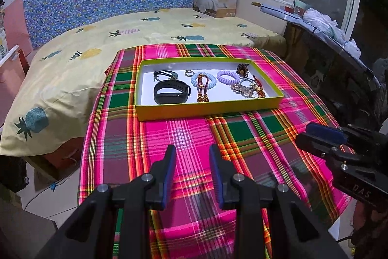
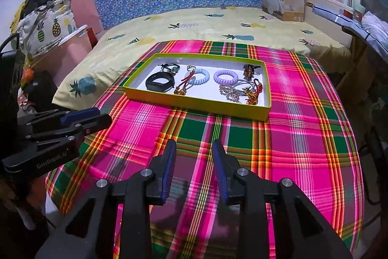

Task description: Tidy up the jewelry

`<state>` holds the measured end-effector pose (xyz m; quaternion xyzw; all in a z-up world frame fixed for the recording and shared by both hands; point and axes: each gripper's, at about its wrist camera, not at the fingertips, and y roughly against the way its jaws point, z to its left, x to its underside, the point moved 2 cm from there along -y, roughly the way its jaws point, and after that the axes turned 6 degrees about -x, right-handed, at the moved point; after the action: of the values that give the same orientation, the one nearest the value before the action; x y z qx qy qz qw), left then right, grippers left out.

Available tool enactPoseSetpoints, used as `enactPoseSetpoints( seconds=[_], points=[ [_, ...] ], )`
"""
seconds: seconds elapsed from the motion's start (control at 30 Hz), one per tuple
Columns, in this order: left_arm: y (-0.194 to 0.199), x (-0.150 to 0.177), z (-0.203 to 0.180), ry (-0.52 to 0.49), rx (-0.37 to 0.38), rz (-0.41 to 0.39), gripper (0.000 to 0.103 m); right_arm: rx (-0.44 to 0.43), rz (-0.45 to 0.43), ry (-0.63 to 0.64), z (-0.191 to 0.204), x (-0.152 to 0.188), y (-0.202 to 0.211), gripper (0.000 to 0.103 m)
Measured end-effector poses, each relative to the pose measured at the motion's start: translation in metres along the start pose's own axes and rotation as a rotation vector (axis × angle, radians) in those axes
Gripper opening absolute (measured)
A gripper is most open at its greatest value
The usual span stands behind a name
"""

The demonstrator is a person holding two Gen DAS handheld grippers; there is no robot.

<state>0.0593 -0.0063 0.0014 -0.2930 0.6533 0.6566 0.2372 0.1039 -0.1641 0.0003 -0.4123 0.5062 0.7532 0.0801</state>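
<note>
Two coil ties (image 1: 203, 80), one black band (image 1: 171, 91), one tray (image 1: 208, 111)

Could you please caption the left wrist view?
Open left gripper faces a yellow-green cardboard tray of jewelry on a plaid tablecloth.

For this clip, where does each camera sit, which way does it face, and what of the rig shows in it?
Left wrist: on the left gripper, looking forward over the plaid cloth to the tray; own open fingers low in frame, right gripper at the right edge.
Right wrist: on the right gripper, facing the same way; own open fingers low in frame, left gripper at the left edge.
Shared: cloth, tray, black band, lilac coil, bed.
</note>
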Motion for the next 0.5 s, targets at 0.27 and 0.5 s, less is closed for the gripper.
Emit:
enactPoseSetpoints(
  seconds=[0.27, 0.5],
  points=[
    [0.0003, 0.0016, 0.0011, 0.0, -0.005, -0.002, 0.029, 0.0, 0.007, 0.004, 0.0023, 0.0015, -0.0027, 0.031],
    [-0.0006, 0.0024, 0.0014, -0.001, -0.01, 0.0, 0.029, -0.001, 0.01, 0.004, 0.0033, 0.0021, -0.004, 0.031]
  ],
)
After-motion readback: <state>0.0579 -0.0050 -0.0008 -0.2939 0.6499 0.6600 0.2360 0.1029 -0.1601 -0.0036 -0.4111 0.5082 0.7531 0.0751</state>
